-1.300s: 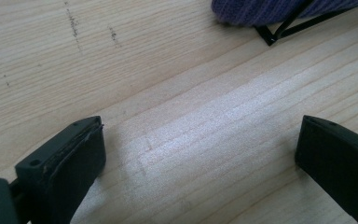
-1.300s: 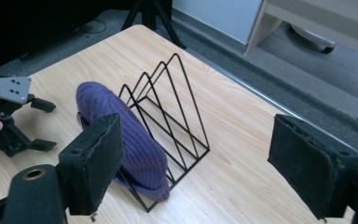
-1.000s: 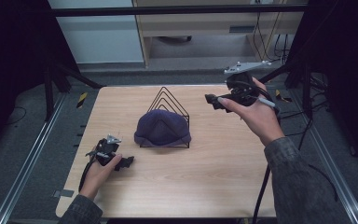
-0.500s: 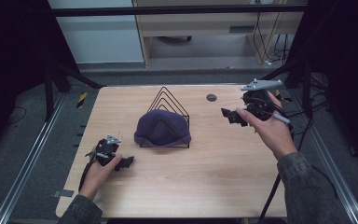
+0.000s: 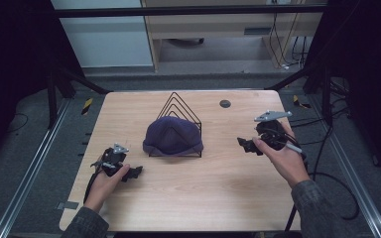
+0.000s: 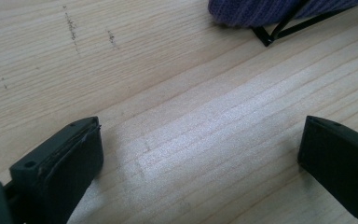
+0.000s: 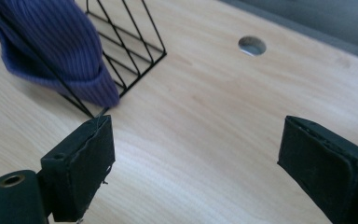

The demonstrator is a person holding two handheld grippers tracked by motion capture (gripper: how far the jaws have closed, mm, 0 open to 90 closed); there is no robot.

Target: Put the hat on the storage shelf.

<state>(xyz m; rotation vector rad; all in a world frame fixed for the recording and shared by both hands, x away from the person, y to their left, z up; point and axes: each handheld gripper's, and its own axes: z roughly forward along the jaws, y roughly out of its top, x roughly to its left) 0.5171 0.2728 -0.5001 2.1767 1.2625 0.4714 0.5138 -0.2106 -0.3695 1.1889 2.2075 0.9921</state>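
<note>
A dark blue knitted beanie (image 5: pixel 172 136) is draped over the front of a black wire rack (image 5: pixel 180 106) in the middle of the wooden table (image 5: pixel 193 198). My left gripper (image 5: pixel 135 172) rests low at the front left, open, with bare wood between its jaws; the beanie's edge (image 6: pixel 279 10) and a rack foot (image 6: pixel 263 36) lie ahead of it. My right gripper (image 5: pixel 244 145) hovers right of the rack, open and holding nothing. In the right gripper view the beanie (image 7: pixel 56 51) and rack wires (image 7: pixel 130 44) sit to the upper left.
A round cable hole (image 5: pixel 224 103) is set in the table behind the right gripper, also seen as a hole (image 7: pixel 252 45) ahead of its jaws. Cables (image 5: pixel 327 178) hang off the table's right side. Metal frame rails (image 5: pixel 25 173) flank the table.
The right hand has drawn its gripper back from near the cable hole, toward the person and lower, to a spot right of the rack. The left gripper has stayed put.
</note>
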